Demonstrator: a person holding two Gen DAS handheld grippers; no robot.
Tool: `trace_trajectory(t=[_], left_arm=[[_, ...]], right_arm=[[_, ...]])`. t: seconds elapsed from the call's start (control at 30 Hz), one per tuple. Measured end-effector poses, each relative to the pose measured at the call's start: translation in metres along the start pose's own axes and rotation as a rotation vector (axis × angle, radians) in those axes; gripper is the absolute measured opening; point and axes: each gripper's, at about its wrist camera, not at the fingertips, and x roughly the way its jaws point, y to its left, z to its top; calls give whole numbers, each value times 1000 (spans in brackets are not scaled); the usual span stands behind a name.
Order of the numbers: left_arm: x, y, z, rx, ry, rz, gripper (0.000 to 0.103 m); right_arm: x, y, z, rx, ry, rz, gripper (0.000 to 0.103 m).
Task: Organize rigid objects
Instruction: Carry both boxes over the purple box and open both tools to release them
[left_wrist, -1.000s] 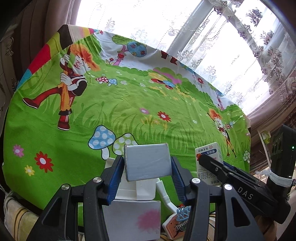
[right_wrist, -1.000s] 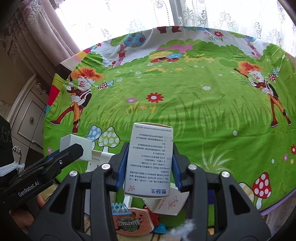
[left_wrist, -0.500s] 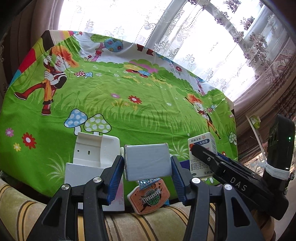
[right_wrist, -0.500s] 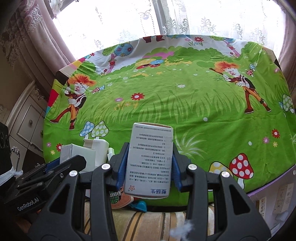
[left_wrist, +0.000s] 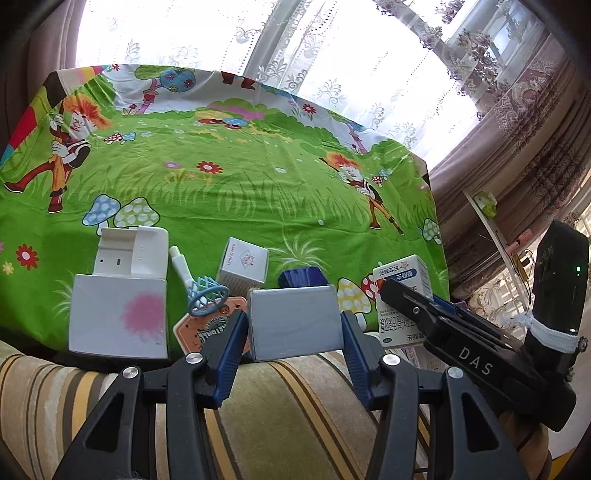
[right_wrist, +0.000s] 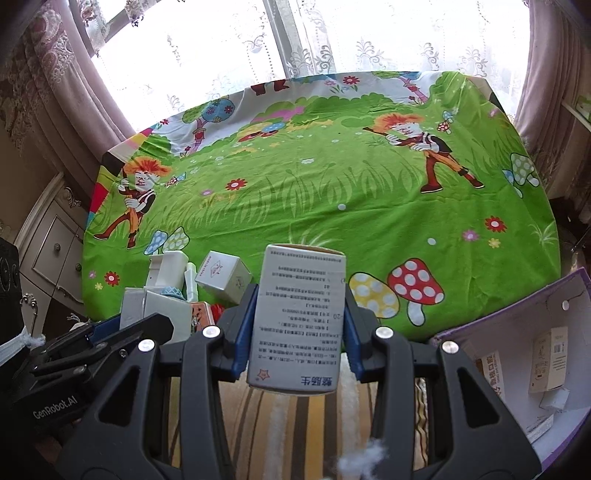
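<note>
My left gripper (left_wrist: 293, 325) is shut on a plain grey box (left_wrist: 294, 320), held above the near edge of the table. My right gripper (right_wrist: 298, 321) is shut on a white medicine box (right_wrist: 298, 321) with blue print and small text; that box (left_wrist: 400, 295) and its gripper show at the right of the left wrist view. On the green cartoon tablecloth (left_wrist: 236, 177) near the front edge lie a white box with a pink blotch (left_wrist: 118, 317), a white plastic holder (left_wrist: 133, 251), a small white cube box (left_wrist: 242, 264), a blue toy hoop (left_wrist: 205, 295) and an orange basketball tag (left_wrist: 207, 325).
A purple-edged open carton (right_wrist: 517, 354) holding several small boxes stands at the lower right in the right wrist view. A striped cushion (left_wrist: 295, 406) lies below both grippers. White cabinet (right_wrist: 48, 251) stands left of the table; lace curtains hang behind it.
Both grippers have pulled back from the table toward the striped cushion, each still holding its box. More of the table and the carton at the right have come into view.
</note>
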Motion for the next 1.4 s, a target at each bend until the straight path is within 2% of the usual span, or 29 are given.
trace_trajectory(t=[0.63,0.93,1.23,1.33,1.37,1.4], left_arm=[[9,-86,-35,167,89,-98,52],[18,-130,-56,255,147,-157,52],[25,-164,-75,341,206,-253,52],[26,-173,-80,372,236,-305,53],[26,-175,-81,383,238,-307,55],[25,-177,-82,391,236,-307,60]], right_arm=[[-78,-88,-41,61,-62,-174,46],[-98,-130,-60,97,-56,-278,46],[-113,-163,-70,147,-48,-366,47],[-118,-170,-72,162,-51,-375,62],[-119,-171,-73,166,-56,-376,72],[-121,-172,-73,171,-64,-376,76]])
